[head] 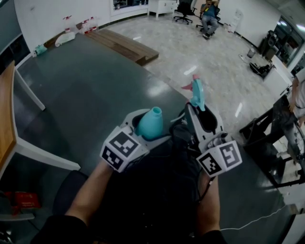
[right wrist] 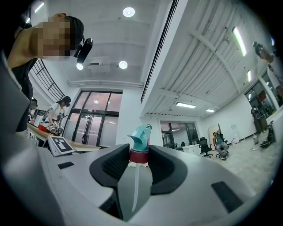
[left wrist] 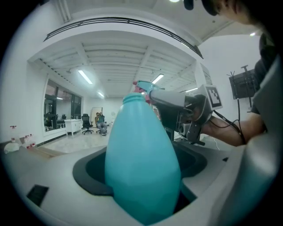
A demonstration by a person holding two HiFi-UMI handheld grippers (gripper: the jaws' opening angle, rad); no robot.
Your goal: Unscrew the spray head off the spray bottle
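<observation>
My left gripper (head: 147, 127) is shut on the teal spray bottle (head: 151, 122), which points up with its neck bare. In the left gripper view the bottle (left wrist: 141, 163) fills the space between the jaws. My right gripper (head: 198, 107) is shut on the spray head (head: 197, 91), held apart from the bottle and to its right. The right gripper view shows the teal spray head (right wrist: 140, 136) gripped at its red collar (right wrist: 139, 156), with the thin dip tube (right wrist: 134, 190) hanging free between the jaws. The right gripper (left wrist: 181, 110) also shows behind the bottle.
Both grippers hang over a dark table (head: 86, 90). A wooden table edge (head: 5, 114) lies at the left, and a low wooden platform (head: 125, 45) is on the floor beyond. A seated person (head: 208, 14) is far off; another person (head: 291, 109) stands at the right.
</observation>
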